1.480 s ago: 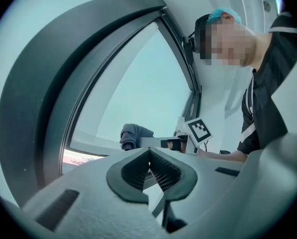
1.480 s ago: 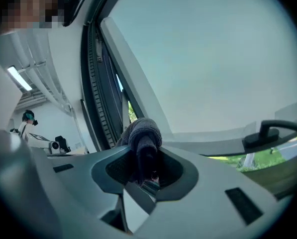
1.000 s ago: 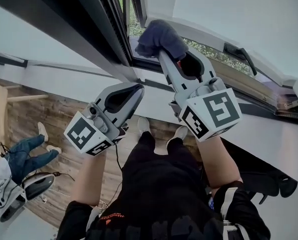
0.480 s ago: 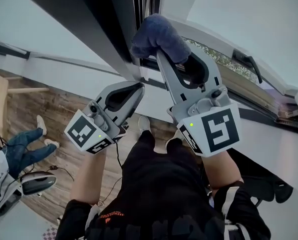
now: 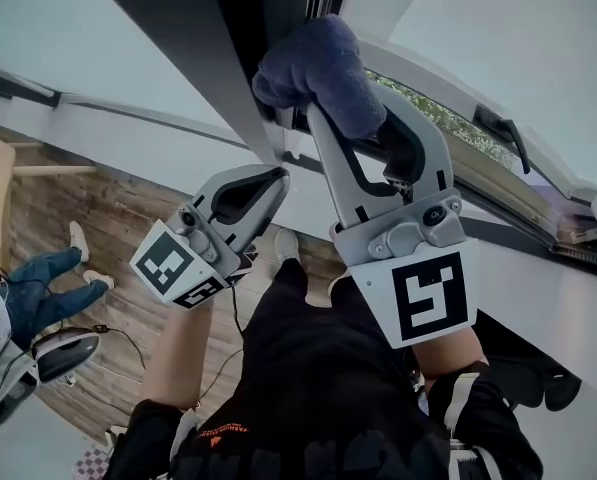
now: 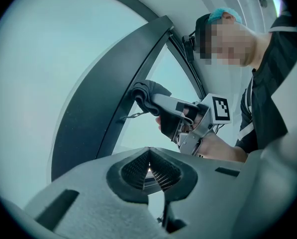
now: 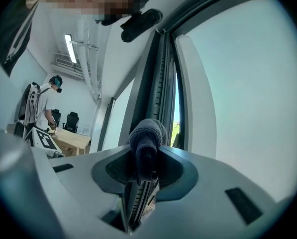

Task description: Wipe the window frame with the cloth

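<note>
– Firstly, the nearest entry?
– Left gripper (image 5: pixel 274 178), held below the window frame (image 5: pixel 223 88) and clear of it. Jaws closed together, nothing between them. Idle.
– Next?
– Right gripper (image 5: pixel 313 103), raised to the window frame. Jaws clenched on the cloth (image 5: pixel 313 58), which is bunched over their tips. The cloth is at the frame's dark upright, beside the open gap.
– Risks?
– Three, by judgement.
  1. The bundle is thick and seems held by a narrow fold, so drag along the frame could pull it out of the jaws.
  2. If the wad rolls aside, the hard jaw tips could scrape the frame's finish.
  3. There is an open gap just beyond the frame, with greenery showing through, so a slipped cloth could drop outside.
– Cloth, condition?
– Dark blue-grey with a plush, towel-like pile. Gathered into a rounded wad, no loose corner visible. No soiling that I can make out. Probably soft against the frame, and apt to snag on the ribbed strip in its channel.
– Farthest?
– Window handle (image 5: pixel 498 128), well to the right of the frame, with nothing touching it.
</note>
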### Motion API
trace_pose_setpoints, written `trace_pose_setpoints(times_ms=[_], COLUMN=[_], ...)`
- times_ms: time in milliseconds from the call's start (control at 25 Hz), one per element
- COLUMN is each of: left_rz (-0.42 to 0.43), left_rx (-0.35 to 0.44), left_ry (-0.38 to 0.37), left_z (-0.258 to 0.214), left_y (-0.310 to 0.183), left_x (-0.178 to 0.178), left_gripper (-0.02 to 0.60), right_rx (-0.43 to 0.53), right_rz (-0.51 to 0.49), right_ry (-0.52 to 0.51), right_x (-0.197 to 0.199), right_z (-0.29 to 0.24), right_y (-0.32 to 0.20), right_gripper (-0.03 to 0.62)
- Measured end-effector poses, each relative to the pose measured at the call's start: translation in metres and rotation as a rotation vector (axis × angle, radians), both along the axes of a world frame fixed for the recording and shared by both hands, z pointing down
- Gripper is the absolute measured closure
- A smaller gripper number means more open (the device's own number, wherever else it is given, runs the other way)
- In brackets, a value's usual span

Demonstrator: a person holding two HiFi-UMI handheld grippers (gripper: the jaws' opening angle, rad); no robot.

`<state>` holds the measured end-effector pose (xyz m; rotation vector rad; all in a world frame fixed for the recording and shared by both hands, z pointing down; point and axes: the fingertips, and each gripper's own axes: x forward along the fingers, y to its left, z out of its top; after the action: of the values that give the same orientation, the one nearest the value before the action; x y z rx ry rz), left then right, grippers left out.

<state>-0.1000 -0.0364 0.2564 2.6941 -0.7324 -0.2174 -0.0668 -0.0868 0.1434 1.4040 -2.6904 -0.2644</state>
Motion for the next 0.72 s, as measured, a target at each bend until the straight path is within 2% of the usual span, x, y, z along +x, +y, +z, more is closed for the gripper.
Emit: trace_pose_setpoints(times_ms=[400,720], left_rz=[-0.009,-0.017], left_rx=[-0.037,-0.061], left_ry=[0.013,0.010], left_z=[0.018,0.034], left_y=[0.006,0.009], left_x=[-0.017,-0.026], left_gripper=[0.563,0.563], right_rx=[-0.011,-0.071], right_rz=[0.012,0.015], right_ry=[0.105,0.131], right_x=[-0.024,-0.032], right_z=[0.028,0.066], right_y=[-0.001,-0.004], right_gripper=[0.490,0.490])
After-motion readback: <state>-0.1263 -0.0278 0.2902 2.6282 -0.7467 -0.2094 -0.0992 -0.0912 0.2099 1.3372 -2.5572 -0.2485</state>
